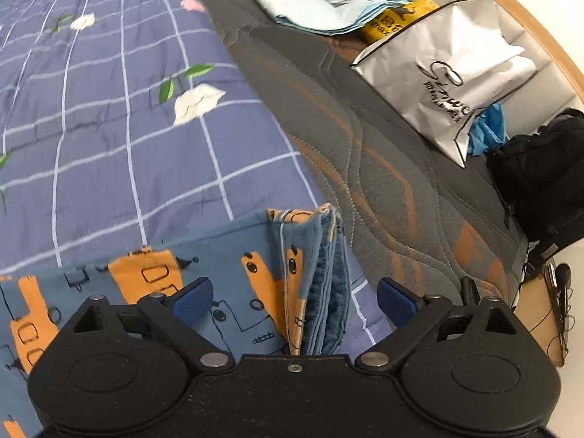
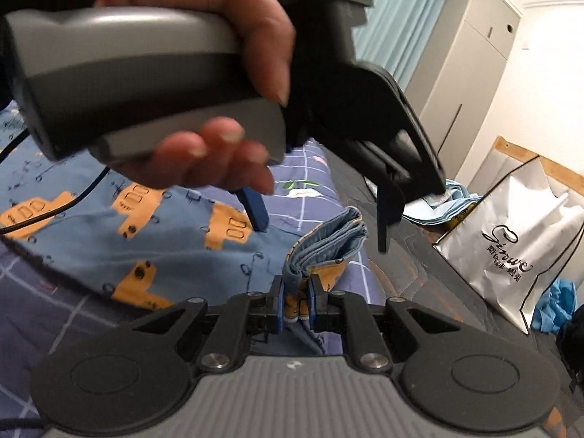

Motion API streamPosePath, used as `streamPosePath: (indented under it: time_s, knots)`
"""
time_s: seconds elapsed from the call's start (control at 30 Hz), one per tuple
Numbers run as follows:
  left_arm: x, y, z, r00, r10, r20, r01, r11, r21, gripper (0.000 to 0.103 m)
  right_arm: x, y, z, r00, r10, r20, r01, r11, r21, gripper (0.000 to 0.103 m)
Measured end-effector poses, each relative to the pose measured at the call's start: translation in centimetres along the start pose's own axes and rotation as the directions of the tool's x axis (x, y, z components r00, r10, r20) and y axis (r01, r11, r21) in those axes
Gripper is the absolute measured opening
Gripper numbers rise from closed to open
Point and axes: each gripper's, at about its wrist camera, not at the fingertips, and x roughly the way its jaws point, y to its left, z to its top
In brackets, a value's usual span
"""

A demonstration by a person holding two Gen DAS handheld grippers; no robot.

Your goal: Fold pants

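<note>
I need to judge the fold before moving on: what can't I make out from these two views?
- Pants: lower part cut off by the left claw body, left wrist view.
- Pants' far end: hidden behind the hand, right wrist view.
- Pinched edge under the right claw: layers unclear.
- White shopping bag contents: not visible.

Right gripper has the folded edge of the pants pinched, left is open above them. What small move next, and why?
Probably carry the right gripper, shut on the pants, across the blue print to lay the fold flat. The left gripper is open and holds nothing, so only the right controls the bunched, upright edge.
</note>
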Motion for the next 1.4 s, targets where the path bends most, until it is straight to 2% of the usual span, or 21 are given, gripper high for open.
streamPosePath:
  time_s: [0.13,0.23,0.3,0.33,0.37,0.5,0.57,0.63,0.7,0.77,0.83,1.0,1.1,1.23,1.4]
  knots:
    - [-0.1,-0.6,0.1,0.999,-0.032,0.026,0.033,0.999,-0.022,0.095,0.1,0.4,-0.2,1.0,0.003,-0.005,-0.003,1.0,-0.014,0.014]
    - [0.0,-1.8,0.3,0.999,0.004,0.043,-0.005,1.0,0.025,0.085,0.3,0.9,-0.2,1.0,0.002,-0.005,-0.002,1.0,-0.026,0.014]
    - [0.2,-2.0,0.3,0.998,0.041,0.049,-0.043,0.998,0.034,0.06,0.3,0.9,-0.3,1.0,0.004,-0.005,-0.004,1.0,-0.027,0.014]
    - [0.3,-1.9,0.4,0.998,0.046,0.049,-0.047,0.999,0.026,0.052,0.0,0.6,-0.6,1.0,0.003,-0.003,-0.003,1.0,-0.023,0.014]
    - [0.3,-1.7,0.4,0.998,0.044,0.047,-0.044,0.999,0.013,0.038,-0.2,0.5,-0.7,1.0,0.0,-0.001,0.0,1.0,-0.019,0.014]
    - [0.2,-0.7,0.4,0.998,0.019,0.059,-0.016,0.999,-0.049,0.02,-0.5,-0.1,-0.9,1.0,-0.01,0.003,0.01,1.0,0.0,0.017]
    - [0.0,-0.4,0.3,0.998,0.01,0.068,-0.005,0.998,-0.065,0.017,-0.5,-0.1,-1.0,1.0,-0.019,0.001,0.019,1.0,0.004,0.02]
    - [-0.1,-0.3,0.3,0.997,0.002,0.073,0.003,0.997,-0.073,0.014,-0.5,-0.3,-1.1,0.999,-0.033,-0.004,0.033,0.999,0.011,0.033]
    - [-0.3,-0.1,0.2,0.997,0.001,0.077,0.005,0.996,-0.084,0.013,-0.4,-0.5,-1.1,0.999,-0.044,-0.008,0.044,0.999,0.018,0.033]
    - [-0.6,0.1,0.1,0.997,0.003,0.083,0.005,0.996,-0.088,0.012,-0.5,-0.6,-1.0,0.999,-0.048,-0.006,0.049,0.999,0.023,0.033]
    - [-1.3,0.2,-0.1,0.996,0.004,0.09,0.004,0.996,-0.091,0.011,-0.9,-0.7,-0.8,0.999,-0.052,0.01,0.052,0.998,0.023,0.016]
    - [-4.4,1.0,-0.8,0.991,-0.002,0.133,0.015,0.995,-0.1,0.011,-2.7,-0.3,0.5,0.998,-0.027,0.058,0.025,0.999,0.03,0.016]
    - [-7.0,2.0,-1.6,0.986,0.003,0.167,0.015,0.994,-0.111,0.011,-3.9,0.6,1.8,0.996,0.009,0.088,-0.01,1.0,0.014,0.016]
    - [-10.7,4.4,-3.1,0.978,0.028,0.206,0.001,0.99,-0.14,0.011,-5.3,2.4,3.5,0.989,0.095,0.118,-0.093,0.995,-0.019,0.016]
    - [-13.9,8.3,-5.5,0.97,0.087,0.227,-0.044,0.981,-0.188,0.011,-6.2,5.9,5.1,0.969,0.213,0.127,-0.205,0.976,-0.07,0.016]
